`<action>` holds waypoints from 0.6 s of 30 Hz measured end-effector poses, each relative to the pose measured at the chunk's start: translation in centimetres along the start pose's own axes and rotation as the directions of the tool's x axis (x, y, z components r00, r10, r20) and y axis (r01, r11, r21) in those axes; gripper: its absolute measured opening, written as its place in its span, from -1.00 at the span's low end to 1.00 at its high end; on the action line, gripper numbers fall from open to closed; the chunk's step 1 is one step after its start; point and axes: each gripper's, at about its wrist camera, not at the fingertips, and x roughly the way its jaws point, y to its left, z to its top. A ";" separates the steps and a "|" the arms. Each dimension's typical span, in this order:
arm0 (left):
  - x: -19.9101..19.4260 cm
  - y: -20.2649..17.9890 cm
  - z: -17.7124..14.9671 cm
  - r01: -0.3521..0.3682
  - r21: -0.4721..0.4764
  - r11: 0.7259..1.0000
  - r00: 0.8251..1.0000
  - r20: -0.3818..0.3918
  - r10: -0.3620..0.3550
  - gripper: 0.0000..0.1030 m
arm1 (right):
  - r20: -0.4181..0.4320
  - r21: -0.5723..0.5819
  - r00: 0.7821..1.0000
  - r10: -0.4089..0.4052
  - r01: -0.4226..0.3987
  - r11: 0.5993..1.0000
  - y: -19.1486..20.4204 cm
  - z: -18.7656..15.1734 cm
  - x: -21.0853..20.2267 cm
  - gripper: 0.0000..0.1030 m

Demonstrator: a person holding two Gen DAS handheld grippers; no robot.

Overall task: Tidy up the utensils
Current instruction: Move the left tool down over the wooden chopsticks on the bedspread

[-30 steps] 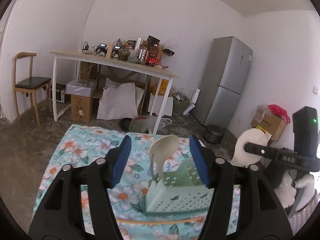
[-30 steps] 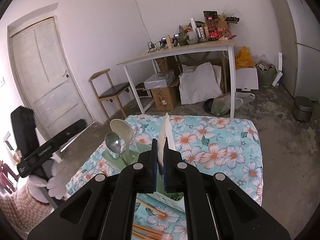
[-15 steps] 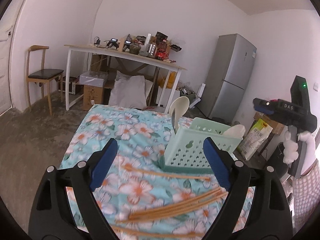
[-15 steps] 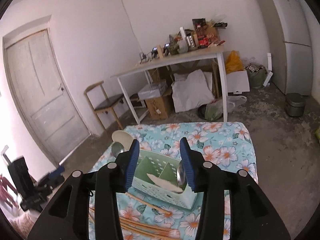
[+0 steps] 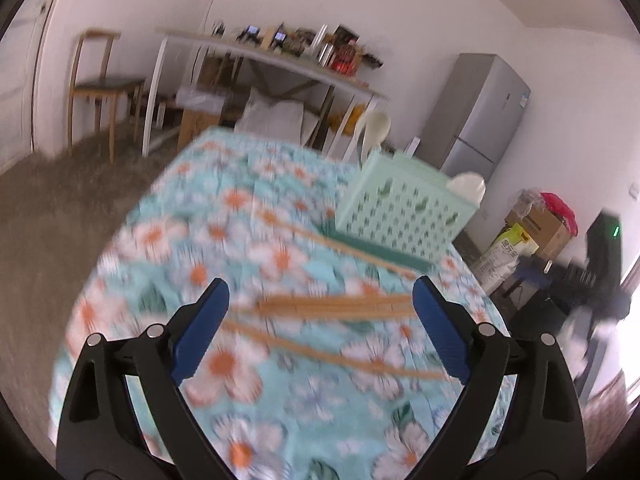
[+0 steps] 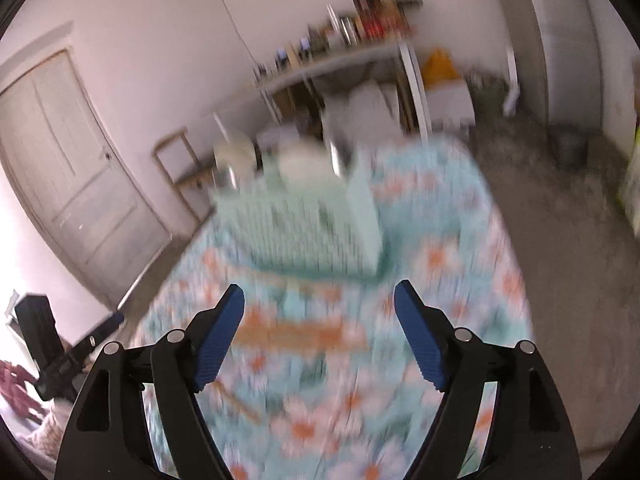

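A mint green perforated utensil basket (image 5: 404,216) stands on the floral tablecloth (image 5: 208,240), with cream spoons (image 5: 374,128) sticking up from it. Several wooden chopsticks (image 5: 336,304) lie loose on the cloth in front of it. My left gripper (image 5: 320,312) is open and empty, just above the chopsticks. In the blurred right wrist view the basket (image 6: 312,228) holds spoons (image 6: 236,156) and my right gripper (image 6: 319,320) is open and empty over the chopsticks (image 6: 300,332).
A white work table (image 5: 272,60) with clutter stands at the back wall, a wooden chair (image 5: 100,88) to its left, a grey fridge (image 5: 480,112) to its right. Boxes and bags (image 5: 536,228) sit on the floor at right. A door (image 6: 68,168) is at left.
Both grippers have drawn back from the basket and lowered toward the chopsticks. The right gripper let go of the white spoon into the basket and opened wide. Both views are now motion-blurred.
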 end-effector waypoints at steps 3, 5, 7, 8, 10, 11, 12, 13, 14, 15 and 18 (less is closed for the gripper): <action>0.9 0.3 -1.4 0.004 -0.042 0.999 0.999 -0.035 -0.006 0.73 | -0.079 0.062 0.997 0.019 -0.014 0.998 -0.6 -3.0 2.2 0.46; 1.7 0.8 -2.1 0.027 -0.106 0.994 0.997 -0.063 -0.034 0.73 | -0.119 0.091 0.992 0.041 -0.031 0.995 -0.8 -4.9 3.4 0.46; 2.3 1.3 -2.5 0.050 -0.162 0.986 0.995 -0.072 -0.063 0.73 | -0.140 0.098 0.989 0.053 -0.039 0.994 -0.6 -6.0 4.2 0.46; 2.6 1.7 -2.8 0.065 -0.200 0.978 0.995 -0.067 -0.080 0.72 | -0.147 0.102 0.987 0.058 -0.043 0.994 -0.4 -6.6 4.3 0.46; 3.3 2.5 -3.3 0.082 -0.275 0.958 0.993 -0.059 -0.102 0.58 | -0.150 0.097 0.987 0.055 -0.041 0.994 -0.3 -7.5 4.7 0.47; 3.9 2.9 -3.6 0.086 -0.309 0.947 0.991 -0.069 -0.113 0.55 | -0.144 0.081 0.988 0.049 -0.038 0.996 -0.1 -7.6 4.6 0.47; 4.4 3.2 -3.8 0.090 -0.330 0.940 0.989 -0.078 -0.122 0.46 | -0.147 0.070 0.988 0.049 -0.039 0.997 0.1 -7.5 4.6 0.49; 5.1 3.7 -4.1 0.089 -0.362 0.928 0.988 -0.088 -0.129 0.37 | -0.149 0.067 0.987 0.053 -0.044 0.997 0.1 -7.6 4.6 0.51; 5.5 4.1 -4.2 0.081 -0.382 0.921 0.988 -0.089 -0.124 0.32 | -0.153 0.068 0.986 0.061 -0.051 0.996 0.1 -7.4 4.7 0.53; 5.8 4.5 -4.3 0.073 -0.398 0.914 0.990 -0.082 -0.115 0.24 | -0.157 0.073 0.985 0.068 -0.057 0.996 -0.1 -7.3 4.7 0.54; 6.2 5.0 -4.0 0.064 -0.422 0.904 0.993 -0.067 -0.101 0.15 | -0.146 0.094 0.984 0.098 -0.084 0.992 -0.6 -7.2 4.7 0.57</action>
